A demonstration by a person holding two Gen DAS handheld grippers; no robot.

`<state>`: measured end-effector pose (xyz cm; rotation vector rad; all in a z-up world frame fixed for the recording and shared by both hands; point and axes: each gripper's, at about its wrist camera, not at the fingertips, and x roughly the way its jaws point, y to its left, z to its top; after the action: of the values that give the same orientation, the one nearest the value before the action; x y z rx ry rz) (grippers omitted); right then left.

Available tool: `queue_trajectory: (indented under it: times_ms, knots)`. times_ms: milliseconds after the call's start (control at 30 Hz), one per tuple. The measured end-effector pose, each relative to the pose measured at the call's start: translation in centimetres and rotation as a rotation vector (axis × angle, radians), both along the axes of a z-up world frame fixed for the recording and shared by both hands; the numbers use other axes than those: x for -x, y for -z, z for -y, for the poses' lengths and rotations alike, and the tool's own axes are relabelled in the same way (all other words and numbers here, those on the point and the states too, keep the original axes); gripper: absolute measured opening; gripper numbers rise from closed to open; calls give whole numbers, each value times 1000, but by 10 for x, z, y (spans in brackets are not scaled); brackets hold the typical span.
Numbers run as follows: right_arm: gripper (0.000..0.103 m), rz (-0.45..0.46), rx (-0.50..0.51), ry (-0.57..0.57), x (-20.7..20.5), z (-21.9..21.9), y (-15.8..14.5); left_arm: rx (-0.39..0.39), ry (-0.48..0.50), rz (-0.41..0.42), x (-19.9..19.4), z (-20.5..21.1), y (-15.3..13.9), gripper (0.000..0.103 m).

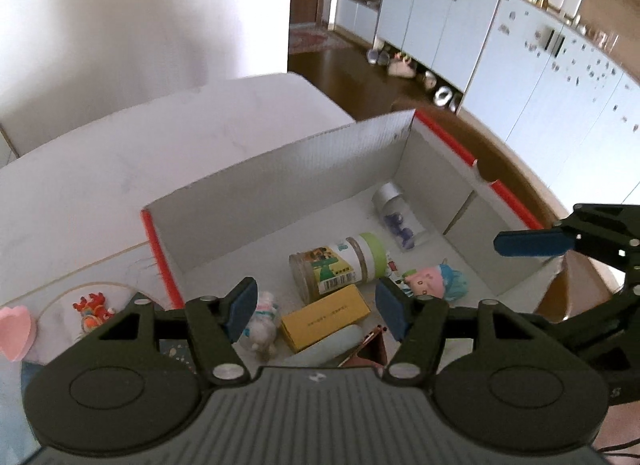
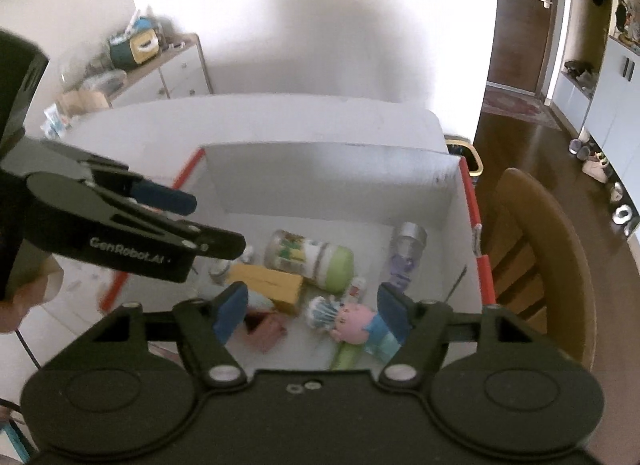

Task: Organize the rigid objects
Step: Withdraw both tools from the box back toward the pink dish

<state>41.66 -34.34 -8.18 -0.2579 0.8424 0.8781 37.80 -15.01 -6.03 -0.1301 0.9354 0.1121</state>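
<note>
White tabletop: open cardboard box holding jar, bottle, yellow carton, doll. Left gripper, right gripper above box, jaws apart, empty. Red trinket outside; approach from above, grip centred.

A white box with red edges holds a green-capped jar, a yellow carton and a pink-faced, blue-haired doll.

Left gripper tilted steeply down, jaws apart, nothing between the blue pads. Right gripper same: angled down, jaws apart, empty. Part of a hand shows behind the left gripper's body.
</note>
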Motion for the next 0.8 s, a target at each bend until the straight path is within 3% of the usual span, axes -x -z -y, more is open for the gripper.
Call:
queue_trajectory:
  times_ms: [333,433,533,800]
  knots:
    - [76,43,-80,25,27,-9,-21,21,-13,87,43,-15,-27,65]
    - [80,46,-103,30,34,-13,-26,23,-19,104,57,-23,-31,66]
    - [83,45,-128,39,41,-21,-30,39,-23,129,75,-33,-36,75]
    - [96,41,-168,42,67,-50,-38,70,-55,160,117,-68,-45,75]
